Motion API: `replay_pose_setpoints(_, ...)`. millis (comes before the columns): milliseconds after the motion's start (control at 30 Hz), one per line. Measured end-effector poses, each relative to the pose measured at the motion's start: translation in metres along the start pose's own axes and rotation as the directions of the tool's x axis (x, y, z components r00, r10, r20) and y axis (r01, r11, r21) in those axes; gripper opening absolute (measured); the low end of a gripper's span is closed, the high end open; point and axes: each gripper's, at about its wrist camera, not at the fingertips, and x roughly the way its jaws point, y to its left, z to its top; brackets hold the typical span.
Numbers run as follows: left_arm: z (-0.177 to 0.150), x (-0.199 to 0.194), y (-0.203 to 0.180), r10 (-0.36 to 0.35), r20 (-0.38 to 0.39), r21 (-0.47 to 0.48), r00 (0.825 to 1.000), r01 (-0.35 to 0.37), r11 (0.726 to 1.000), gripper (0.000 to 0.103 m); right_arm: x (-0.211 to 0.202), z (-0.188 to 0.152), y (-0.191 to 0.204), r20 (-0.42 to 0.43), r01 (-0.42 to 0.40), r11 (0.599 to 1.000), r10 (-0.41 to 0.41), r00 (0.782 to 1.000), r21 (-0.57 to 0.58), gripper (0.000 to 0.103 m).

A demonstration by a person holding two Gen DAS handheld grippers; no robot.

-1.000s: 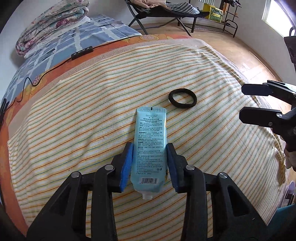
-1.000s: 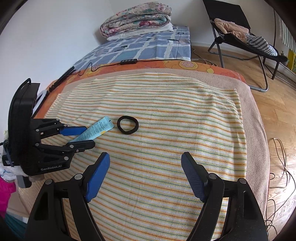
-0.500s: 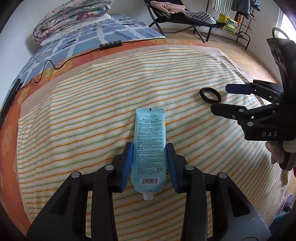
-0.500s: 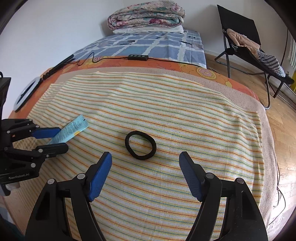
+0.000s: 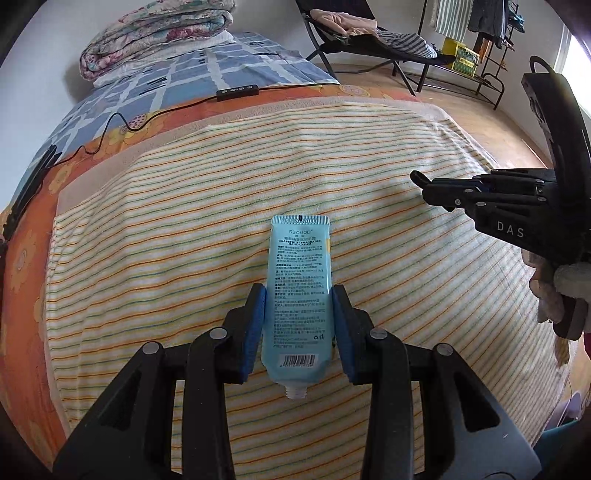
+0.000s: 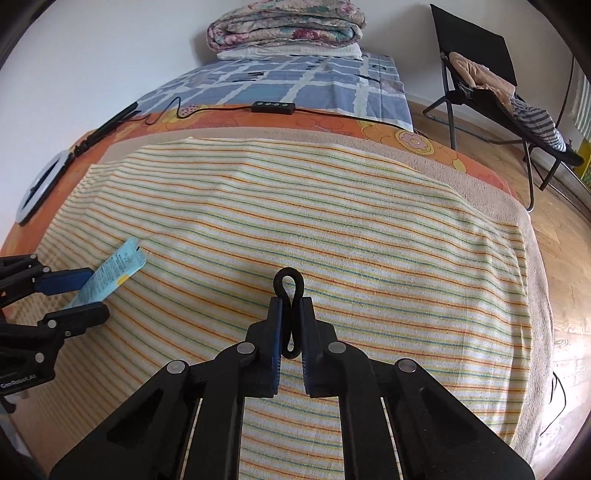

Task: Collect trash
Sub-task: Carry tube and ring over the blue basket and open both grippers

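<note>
Both pairs of jaws are clamped on something. The left gripper [image 5: 297, 325] has its blue pads pressed against the two long edges of a pale blue tube [image 5: 298, 295], gripping its lower half. The tube's long axis runs straight along the fingers: the flat crimped end points away from the camera, toward the far side of the bed, and the white threaded neck (no cap on it) points back toward the gripper body. Its printed back faces up, barcode near the neck. In the right wrist view the tube [image 6: 110, 271] shows between the left gripper's fingers at the left edge, slanting up and to the right, crimped end foremost; whether it touches the towel there I cannot tell.

The right gripper [image 6: 290, 325] is closed nearly to touching on a black hair band [image 6: 289, 286], squeezing it into a figure-eight. The band's long axis lies in line with the fingers; a rounded loop sticks out past the tips and a smaller loop shows between the pads lower down. In the left wrist view the right gripper [image 5: 424, 184] comes in from the right edge, fingers pointing left, and the band is hidden.

Under both lies a striped towel [image 6: 369, 240] spread on the bed [image 6: 406, 140]; at the bed's far end sits a folded quilt [image 6: 284, 26].
</note>
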Motion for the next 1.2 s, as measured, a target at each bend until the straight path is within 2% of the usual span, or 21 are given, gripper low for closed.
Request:
replay_pose_setpoints(233, -0.013, -0.038, -0.004, 0.013, 0.020, -0.012, 1.000, -0.012, 1.000, 0.036, -0.045, -0.012, 0.013, 0.042, -0.016, 1.000, 0.016, 0.999, -0.008, 0.007)
replay_pose_setpoints(567, -0.049, -0.115, -0.024, 0.026, 0.068, -0.005, 0.997, -0.026, 1.000, 0.036, -0.131, -0.045, 0.054, 0.103, -0.050, 0.995, 0.060, 0.993, -0.090, 0.007)
replay_pose_setpoints(900, -0.109, -0.190, -0.050, 0.028, 0.121, 0.006, 0.992, -0.029, 1.000, 0.036, -0.201, -0.105, 0.091, 0.144, -0.110, 0.987, 0.127, 0.981, -0.117, 0.007)
replay_pose_setpoints(1033, -0.139, -0.212, -0.060, 0.015, 0.131, 0.003, 0.991, -0.015, 1.000, 0.036, -0.215, -0.128, 0.098, 0.142, -0.146, 0.985, 0.158, 0.977, -0.094, 0.007)
replay_pose_setpoints(1200, -0.176, -0.223, -0.074, 0.018, 0.123, 0.020, 0.992, -0.020, 1.000, 0.036, -0.225, -0.159, 0.109, 0.137, -0.149, 0.985, 0.160, 0.978, -0.086, 0.007)
